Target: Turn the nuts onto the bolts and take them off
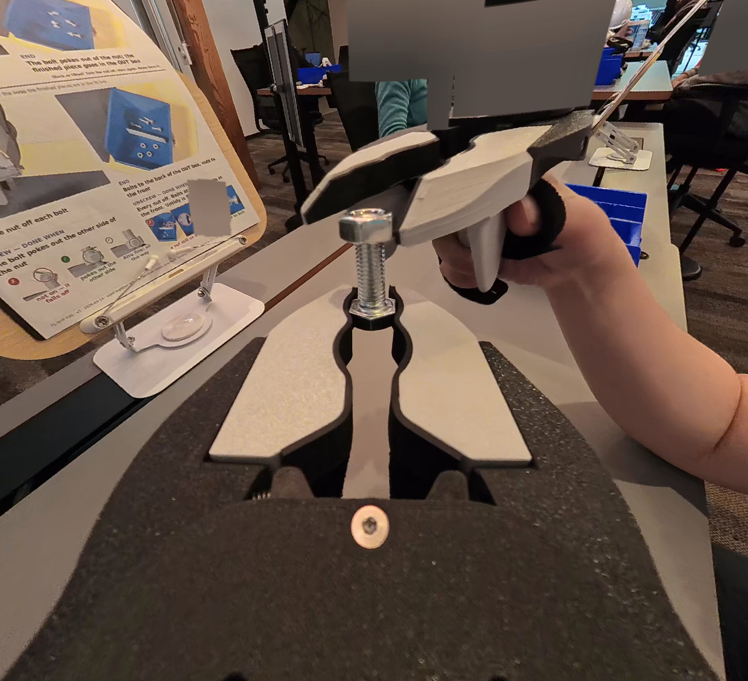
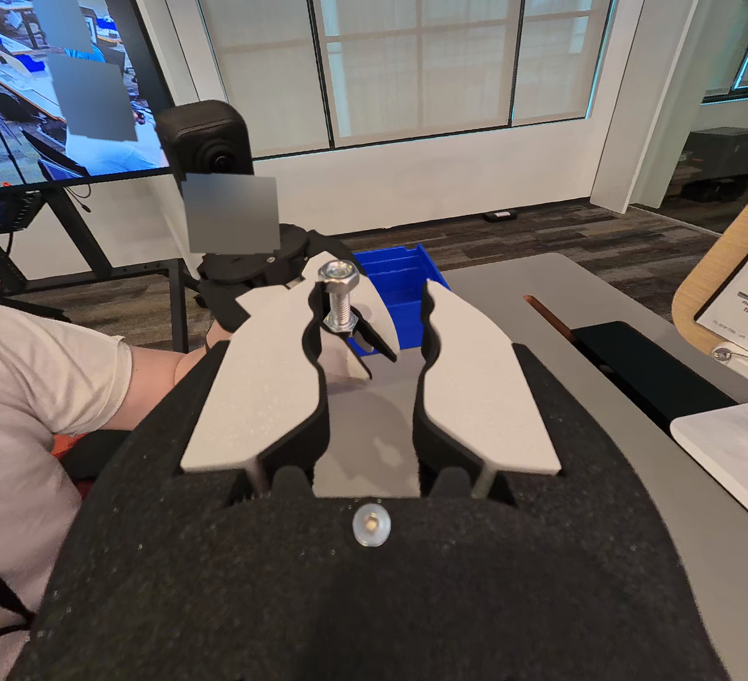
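A silver bolt [image 1: 367, 265] stands upright, head up, with a hex nut [image 1: 372, 308] near the low end of its thread. My left gripper [image 1: 372, 313] is shut on the nut and holds both above the grey table [image 1: 429, 289]. My right gripper [image 1: 356, 212], held by a hand, comes in from the right at the level of the bolt head [image 1: 365, 227]. In the right wrist view my right gripper [image 2: 370, 293] is open. The bolt [image 2: 339, 303] and the nut [image 2: 341, 325] sit between its fingers, close to the left one.
An instruction board [image 1: 101, 135] on a white stand [image 1: 170, 346] is at the left of the table. A blue bin [image 1: 611, 212] sits at the far right and shows behind the bolt in the right wrist view [image 2: 398, 293]. People sit at desks behind. My two grippers' fingertips are within a few centimetres of each other.
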